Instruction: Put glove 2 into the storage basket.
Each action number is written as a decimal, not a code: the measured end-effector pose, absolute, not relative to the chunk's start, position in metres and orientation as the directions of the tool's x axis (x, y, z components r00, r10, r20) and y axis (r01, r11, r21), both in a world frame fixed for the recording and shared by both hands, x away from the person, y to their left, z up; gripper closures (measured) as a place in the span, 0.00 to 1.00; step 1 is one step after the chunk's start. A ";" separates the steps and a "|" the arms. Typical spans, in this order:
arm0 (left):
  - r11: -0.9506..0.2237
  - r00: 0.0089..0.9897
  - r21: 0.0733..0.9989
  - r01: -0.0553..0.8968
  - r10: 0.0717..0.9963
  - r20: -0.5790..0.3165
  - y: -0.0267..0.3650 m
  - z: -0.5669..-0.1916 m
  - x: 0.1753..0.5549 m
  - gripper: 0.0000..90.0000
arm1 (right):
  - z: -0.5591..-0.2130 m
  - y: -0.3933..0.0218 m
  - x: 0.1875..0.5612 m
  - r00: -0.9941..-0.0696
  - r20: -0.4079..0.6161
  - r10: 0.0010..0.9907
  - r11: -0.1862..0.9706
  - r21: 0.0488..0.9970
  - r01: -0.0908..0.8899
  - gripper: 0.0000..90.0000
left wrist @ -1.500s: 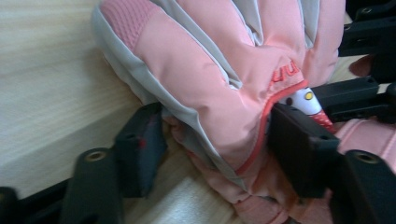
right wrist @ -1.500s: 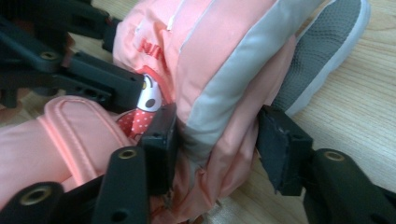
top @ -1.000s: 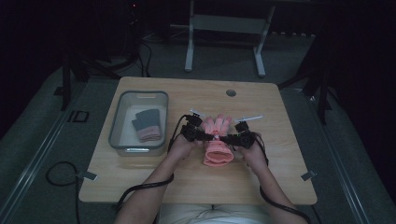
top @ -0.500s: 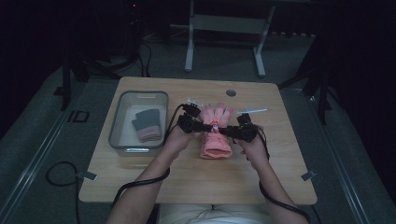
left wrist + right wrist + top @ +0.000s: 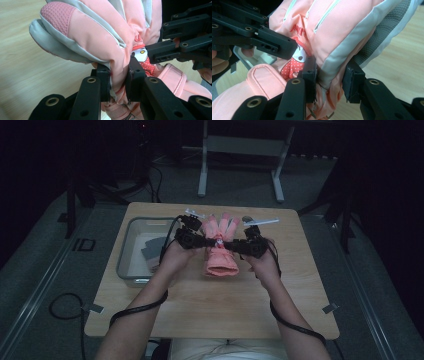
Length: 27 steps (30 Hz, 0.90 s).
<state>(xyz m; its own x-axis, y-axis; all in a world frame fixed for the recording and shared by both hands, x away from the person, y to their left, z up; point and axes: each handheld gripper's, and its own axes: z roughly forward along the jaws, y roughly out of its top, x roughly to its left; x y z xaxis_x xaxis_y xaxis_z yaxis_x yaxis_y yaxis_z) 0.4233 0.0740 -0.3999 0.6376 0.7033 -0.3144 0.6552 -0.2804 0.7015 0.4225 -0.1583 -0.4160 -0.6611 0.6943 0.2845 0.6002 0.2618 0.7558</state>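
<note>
Two grippers held the pink glove [image 5: 220,251] above the table [image 5: 210,305]: our left gripper [image 5: 119,76] clenched one side of it, our right gripper [image 5: 331,75] clenched the other side, beside the tray [image 5: 131,247].

The high view is dim and slightly soft; the room around the table [image 5: 300,285] is lost in near black, and small details are not resolved. The two gripper views are evenly and brightly lit, without glare. There the glove [image 5: 100,37] is seen sharply, while the nearest jaw parts are a little blurred.
</note>
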 end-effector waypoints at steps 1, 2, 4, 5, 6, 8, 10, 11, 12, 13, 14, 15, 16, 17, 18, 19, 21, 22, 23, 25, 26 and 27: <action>-0.279 0.635 0.702 0.655 0.707 -0.311 0.076 -0.398 0.423 0.85 | -0.414 -0.155 0.424 -0.666 0.283 0.690 0.264 0.759 0.595 0.75; -0.272 0.630 0.706 0.654 0.713 -0.308 0.080 -0.395 0.423 0.85 | -0.412 -0.153 0.424 -0.670 0.283 0.687 0.265 0.761 0.593 0.75; -0.264 0.622 0.710 0.653 0.722 -0.304 0.086 -0.391 0.422 0.85 | -0.407 -0.145 0.426 -0.674 0.281 0.683 0.265 0.765 0.587 0.75; -0.264 0.619 0.709 0.654 0.726 -0.301 0.090 -0.388 0.421 0.85 | -0.405 -0.142 0.427 -0.680 0.279 0.678 0.267 0.768 0.582 0.75; -0.260 0.615 0.711 0.654 0.730 -0.299 0.094 -0.387 0.421 0.85 | -0.404 -0.138 0.428 -0.682 0.280 0.675 0.268 0.769 0.580 0.75; -0.258 0.609 0.711 0.654 0.737 -0.293 0.101 -0.384 0.419 0.85 | -0.401 -0.131 0.429 -0.692 0.280 0.666 0.273 0.772 0.574 0.75; -0.250 0.600 0.711 0.657 0.745 -0.291 0.108 -0.381 0.419 0.85 | -0.399 -0.123 0.431 -0.699 0.280 0.658 0.279 0.771 0.572 0.75; -0.249 0.595 0.711 0.657 0.750 -0.288 0.112 -0.380 0.418 0.85 | -0.397 -0.119 0.432 -0.702 0.276 0.657 0.284 0.772 0.569 0.75; -0.244 0.590 0.713 0.658 0.755 -0.287 0.115 -0.379 0.417 0.85 | -0.396 -0.115 0.432 -0.706 0.273 0.654 0.289 0.772 0.566 0.75; -0.241 0.587 0.713 0.658 0.758 -0.286 0.119 -0.377 0.417 0.85 | -0.394 -0.111 0.433 -0.708 0.271 0.652 0.293 0.771 0.565 0.75; -0.234 0.581 0.716 0.658 0.762 -0.285 0.123 -0.376 0.416 0.85 | -0.393 -0.106 0.434 -0.712 0.267 0.649 0.298 0.772 0.561 0.75; -0.229 0.576 0.717 0.658 0.766 -0.284 0.127 -0.375 0.415 0.85 | -0.391 -0.102 0.434 -0.717 0.262 0.646 0.303 0.774 0.556 0.75; -0.227 0.572 0.717 0.659 0.770 -0.283 0.130 -0.374 0.415 0.85 | -0.390 -0.098 0.435 -0.721 0.259 0.642 0.309 0.774 0.553 0.75; -0.221 0.565 0.717 0.661 0.776 -0.281 0.137 -0.373 0.413 0.85 | -0.389 -0.095 0.435 -0.724 0.258 0.639 0.312 0.774 0.551 0.75; -0.216 0.560 0.717 0.663 0.779 -0.282 0.140 -0.372 0.413 0.85 | -0.387 -0.088 0.436 -0.730 0.255 0.634 0.318 0.775 0.547 0.75; -0.211 0.554 0.716 0.665 0.783 -0.283 0.145 -0.371 0.412 0.85 | -0.386 -0.084 0.437 -0.733 0.254 0.631 0.322 0.774 0.546 0.75; -0.203 0.541 0.716 0.668 0.793 -0.280 0.154 -0.370 0.410 0.85 | -0.385 -0.074 0.438 -0.742 0.251 0.622 0.331 0.774 0.539 0.75; -0.194 0.532 0.715 0.672 0.798 -0.283 0.158 -0.369 0.409 0.85 | -0.384 -0.069 0.439 -0.746 0.250 0.617 0.336 0.774 0.536 0.75; -0.187 0.525 0.716 0.672 0.803 -0.282 0.163 -0.369 0.408 0.85 | -0.384 -0.064 0.439 -0.752 0.249 0.611 0.340 0.775 0.533 0.75; -0.178 0.511 0.714 0.677 0.812 -0.283 0.172 -0.368 0.405 0.85 | -0.383 -0.054 0.441 -0.761 0.246 0.600 0.351 0.774 0.527 0.75; -0.176 0.506 0.713 0.678 0.816 -0.280 0.175 -0.368 0.405 0.85 | -0.383 -0.049 0.441 -0.764 0.246 0.597 0.355 0.773 0.525 0.75; -0.171 0.499 0.712 0.681 0.820 -0.280 0.181 -0.368 0.403 0.85 | -0.383 -0.045 0.441 -0.767 0.245 0.593 0.358 0.773 0.524 0.75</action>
